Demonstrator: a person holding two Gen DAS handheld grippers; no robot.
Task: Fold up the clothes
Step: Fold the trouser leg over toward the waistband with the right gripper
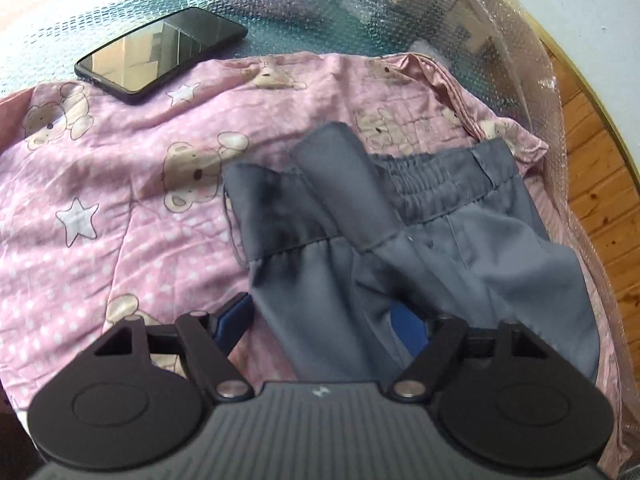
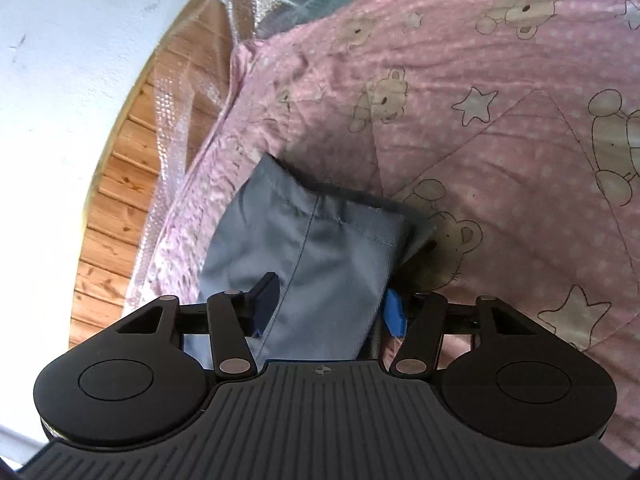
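A pair of grey woven shorts with a gathered elastic waistband [image 1: 432, 216] is lying crumpled on a pink quilted blanket printed with teddy bears and white stars [image 1: 120, 184], taking up the side of that blanket nearest the wooden plank floor [image 1: 592, 184]. The waistband is sitting toward the blanket's far edge, with one hemmed leg folded up and over the middle of the garment.

The left gripper [image 1: 324, 320] is reaching in low over the blanket, its blue-padded fingers [image 1: 234, 314] standing wide apart with a bunch of the grey fabric running between them (the cloth is hiding most of the other pad, and the fingers are not pressing on it).

In the right wrist view, the right gripper [image 2: 328, 308] is hovering over a hemmed leg end of the shorts [image 2: 320, 248], which is draping between its two blue pads; the fingers are spread on either side of the cloth, not closing on it.

A black glossy smartphone [image 1: 160, 54] is resting face up at the blanket's far edge, partly on the pink fabric and partly on the clear bubble wrap sheeting [image 1: 320, 4] that is covering the surface beyond. The bubble wrap is also hanging down past the blanket's edge beside the floor, with a pale wall [image 2: 60, 60] beyond it.
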